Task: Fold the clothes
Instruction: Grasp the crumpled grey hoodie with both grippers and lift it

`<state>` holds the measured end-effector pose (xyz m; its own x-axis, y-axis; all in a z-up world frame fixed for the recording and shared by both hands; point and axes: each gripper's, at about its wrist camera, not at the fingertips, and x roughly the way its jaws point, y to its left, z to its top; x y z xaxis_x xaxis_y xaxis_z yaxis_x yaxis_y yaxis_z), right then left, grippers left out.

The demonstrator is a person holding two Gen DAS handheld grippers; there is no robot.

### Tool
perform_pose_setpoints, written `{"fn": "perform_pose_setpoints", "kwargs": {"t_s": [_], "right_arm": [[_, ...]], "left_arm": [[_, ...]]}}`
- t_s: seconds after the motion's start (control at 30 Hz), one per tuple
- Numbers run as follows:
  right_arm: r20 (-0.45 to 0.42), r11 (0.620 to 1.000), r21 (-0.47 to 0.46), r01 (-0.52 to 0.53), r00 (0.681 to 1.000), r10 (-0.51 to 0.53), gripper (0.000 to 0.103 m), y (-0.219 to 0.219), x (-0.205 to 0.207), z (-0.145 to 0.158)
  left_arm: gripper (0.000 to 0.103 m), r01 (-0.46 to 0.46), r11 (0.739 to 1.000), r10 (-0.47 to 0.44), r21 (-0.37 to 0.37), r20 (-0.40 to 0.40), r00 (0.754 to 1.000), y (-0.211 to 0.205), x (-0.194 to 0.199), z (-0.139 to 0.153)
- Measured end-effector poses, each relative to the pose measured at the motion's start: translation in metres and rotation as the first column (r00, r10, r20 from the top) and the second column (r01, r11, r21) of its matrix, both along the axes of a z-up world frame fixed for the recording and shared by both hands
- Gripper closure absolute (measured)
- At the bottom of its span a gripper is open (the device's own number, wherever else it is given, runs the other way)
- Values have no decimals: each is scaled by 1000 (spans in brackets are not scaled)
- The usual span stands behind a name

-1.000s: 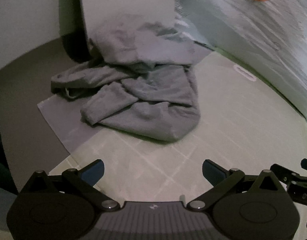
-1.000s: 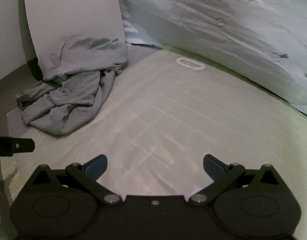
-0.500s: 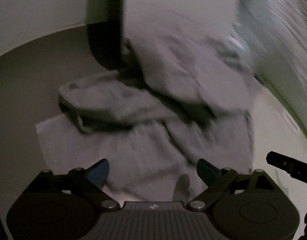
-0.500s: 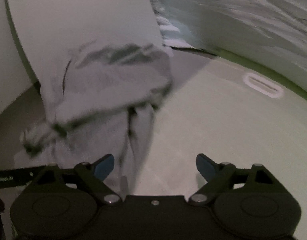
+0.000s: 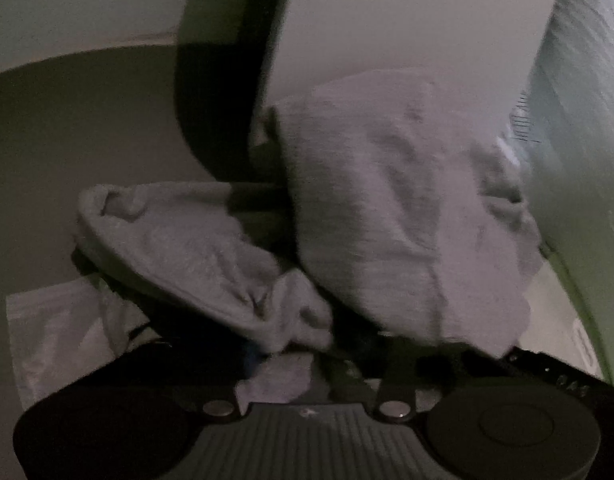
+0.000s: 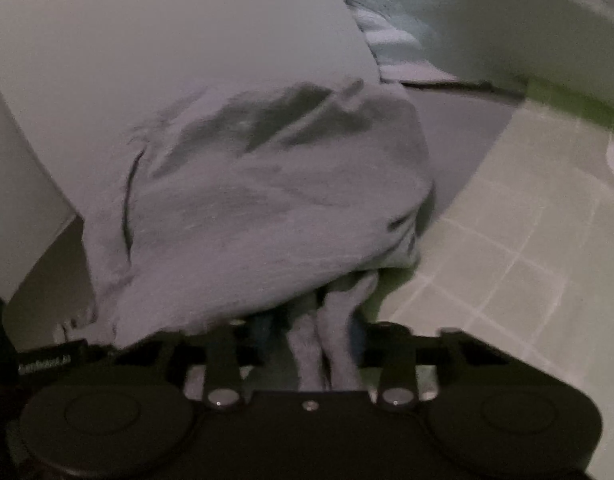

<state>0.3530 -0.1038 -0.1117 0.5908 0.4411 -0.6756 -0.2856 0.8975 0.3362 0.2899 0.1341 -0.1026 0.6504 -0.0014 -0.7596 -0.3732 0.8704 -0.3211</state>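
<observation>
A crumpled grey garment (image 5: pixel 407 220) lies heaped against a white panel, one sleeve-like fold (image 5: pixel 179 248) trailing to the left. My left gripper (image 5: pixel 295 356) is low on its near edge, jaws closing with a bunch of fabric pinched between them. In the right wrist view the same garment (image 6: pixel 267 208) fills the middle. My right gripper (image 6: pixel 319 332) is closing too, a hanging strand of grey cloth squeezed between its blue pads (image 6: pixel 267 328). Cloth hides most of both fingertips.
A white panel (image 6: pixel 147 60) leans behind the heap, with a dark gap (image 5: pixel 219 100) beside it. A pale green mat (image 6: pixel 507 260) with grid lines spreads to the right, and light bedding (image 6: pixel 507 8) rises beyond. A grey sheet (image 5: pixel 47 340) lies under the garment's left side.
Both grippers have moved forward from the open mat onto the garment. Their jaws went from wide open to nearly together, with grey fabric now caught between them.
</observation>
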Motion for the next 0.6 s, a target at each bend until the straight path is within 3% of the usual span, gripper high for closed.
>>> {"fn": "perform_pose_setpoints", "kwargs": {"t_s": [0.07, 0.1, 0.23, 0.37, 0.47, 0.6], "right_arm": [[41, 1000, -20, -8, 999, 8, 97, -2, -12, 8], [61, 1000, -23, -4, 998, 6, 100, -5, -19, 13], [177, 995, -75, 64, 983, -50, 100, -22, -56, 39], [219, 984, -91, 151, 967, -128, 100, -52, -96, 55], [225, 965, -108, 239, 951, -211, 100, -88, -136, 62], [204, 927, -143, 346, 927, -315, 100, -137, -196, 58]], "left_arm": [[80, 15, 1000, -15, 16, 11, 1000, -6, -4, 5], [81, 20, 1000, -20, 16, 21, 1000, -7, -6, 9], [83, 66, 998, -66, -8, 71, 995, -18, -25, 29], [93, 171, 985, -171, 12, 112, 979, -47, -49, 54], [95, 276, 961, -277, 24, 141, 951, -79, -70, 68], [97, 424, 905, -422, 21, 164, 892, -128, -104, 82]]}}
